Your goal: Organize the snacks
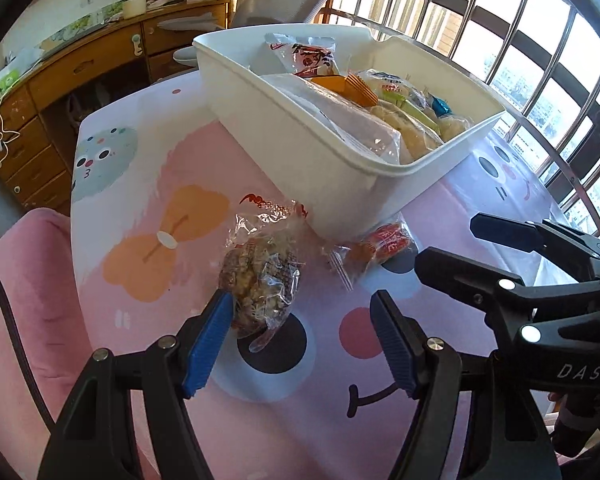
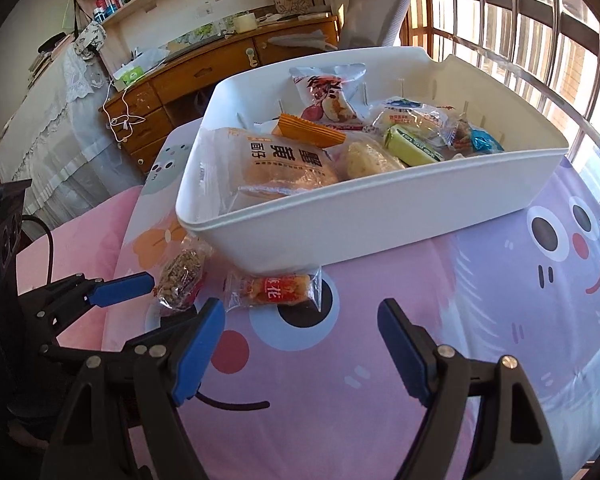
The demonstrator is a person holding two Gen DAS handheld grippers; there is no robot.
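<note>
A white bin [image 1: 300, 148] [image 2: 380, 220] holds several wrapped snacks. Two snacks lie on the table in front of it: a clear-wrapped nut bar [image 1: 260, 276] [image 2: 180, 276] and a red and orange packet [image 1: 376, 248] [image 2: 274, 290]. My left gripper [image 1: 302, 308] is open, its left fingertip against the nut bar, which lies between the fingers. It also shows in the right wrist view [image 2: 132, 284]. My right gripper [image 2: 302, 316] is open and empty, just in front of the red packet. It also shows in the left wrist view [image 1: 460, 248].
The table wears a pink and lilac cartoon cloth [image 2: 460, 340]. A pink chair [image 1: 24, 292] stands at the left. A wooden desk with drawers [image 2: 204, 80] and shelves stand behind. Barred windows [image 1: 520, 40] run along the right.
</note>
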